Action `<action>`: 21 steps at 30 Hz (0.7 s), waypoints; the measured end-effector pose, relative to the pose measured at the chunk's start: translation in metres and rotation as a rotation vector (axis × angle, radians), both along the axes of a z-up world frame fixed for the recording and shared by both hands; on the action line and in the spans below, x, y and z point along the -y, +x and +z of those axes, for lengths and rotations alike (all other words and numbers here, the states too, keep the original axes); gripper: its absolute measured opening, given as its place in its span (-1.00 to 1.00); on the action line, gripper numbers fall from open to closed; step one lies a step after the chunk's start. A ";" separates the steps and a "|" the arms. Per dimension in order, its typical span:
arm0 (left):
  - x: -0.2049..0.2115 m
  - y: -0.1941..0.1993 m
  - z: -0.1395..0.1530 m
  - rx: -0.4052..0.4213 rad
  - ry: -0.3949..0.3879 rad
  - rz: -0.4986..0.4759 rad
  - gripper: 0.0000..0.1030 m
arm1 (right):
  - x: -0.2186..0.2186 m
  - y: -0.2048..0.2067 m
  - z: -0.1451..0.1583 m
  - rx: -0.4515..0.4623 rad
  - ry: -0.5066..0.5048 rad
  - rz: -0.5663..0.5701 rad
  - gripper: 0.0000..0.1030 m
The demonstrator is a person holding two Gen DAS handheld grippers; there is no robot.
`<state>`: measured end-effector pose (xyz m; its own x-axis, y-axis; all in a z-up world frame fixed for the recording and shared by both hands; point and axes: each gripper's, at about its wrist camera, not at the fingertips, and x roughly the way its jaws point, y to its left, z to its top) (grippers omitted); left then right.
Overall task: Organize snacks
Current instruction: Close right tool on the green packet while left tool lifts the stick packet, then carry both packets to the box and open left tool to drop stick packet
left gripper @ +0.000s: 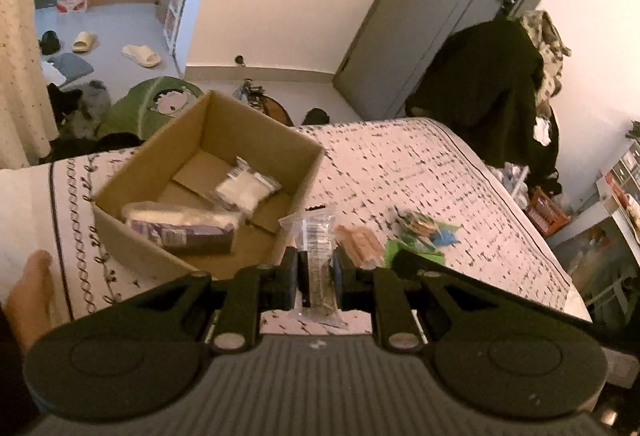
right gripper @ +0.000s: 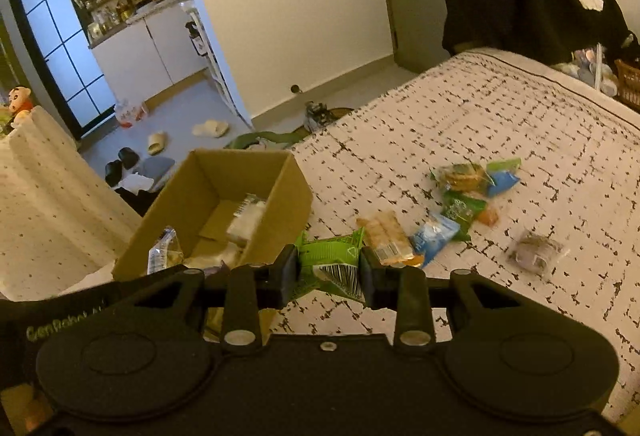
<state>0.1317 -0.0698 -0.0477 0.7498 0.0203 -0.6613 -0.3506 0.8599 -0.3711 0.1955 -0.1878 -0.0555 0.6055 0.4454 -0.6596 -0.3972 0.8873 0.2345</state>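
Clamping a clear-wrapped bar (left gripper: pixel 318 256) lengthwise, pointing away, the left gripper (left gripper: pixel 316 278); right gripper (right gripper: pixel 329 270) pinches a green packet (right gripper: pixel 332 260)

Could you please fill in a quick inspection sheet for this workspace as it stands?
Surface: patterned white bedspread.
Job's things: open cardboard box holding packets; loose snack packets on the bedspread.
Clutter: slippers on the floor.
Grippers: left gripper shut on a clear barcode packet; right gripper shut on a green packet.
Cables: nothing seen.
Surroundings: dark clothing hanging beside a door.
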 end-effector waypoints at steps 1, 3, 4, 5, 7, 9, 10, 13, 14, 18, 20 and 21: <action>-0.004 -0.001 0.001 -0.001 -0.002 0.008 -0.69 | -0.002 -0.001 0.001 0.005 0.000 0.004 -0.36; -0.011 -0.003 0.002 -0.002 -0.001 0.022 -0.69 | -0.005 -0.004 0.004 0.018 -0.001 0.012 -0.36; -0.014 -0.004 0.003 0.000 0.002 0.028 -0.69 | -0.007 -0.004 0.005 0.025 0.000 0.014 -0.36; -0.017 -0.004 0.004 0.002 0.003 0.034 -0.69 | -0.008 -0.005 0.006 0.031 0.001 0.017 -0.36; -0.022 -0.007 0.005 0.004 0.001 0.041 -0.69 | -0.010 -0.005 0.009 0.046 -0.003 0.015 -0.36; -0.028 -0.008 0.005 0.003 -0.002 0.049 -0.69 | -0.012 -0.004 0.011 0.048 0.005 0.006 -0.36; -0.031 -0.009 0.005 0.002 -0.001 0.056 -0.69 | -0.012 -0.004 0.011 0.047 0.013 0.003 -0.36; -0.039 -0.011 0.004 -0.002 -0.006 0.074 -0.69 | -0.016 -0.004 0.010 0.048 0.023 -0.004 -0.36; -0.041 -0.012 0.004 -0.003 -0.006 0.078 -0.69 | -0.018 -0.005 0.010 0.048 0.031 -0.007 -0.36; -0.051 -0.012 0.005 0.003 -0.006 0.089 -0.69 | -0.024 -0.003 0.008 0.033 0.083 -0.033 -0.36; -0.056 -0.012 0.005 0.002 -0.010 0.095 -0.69 | -0.030 -0.004 0.008 0.035 0.095 -0.033 -0.36; -0.058 -0.013 0.004 0.002 -0.010 0.099 -0.69 | -0.033 -0.004 0.009 0.040 0.098 -0.029 -0.36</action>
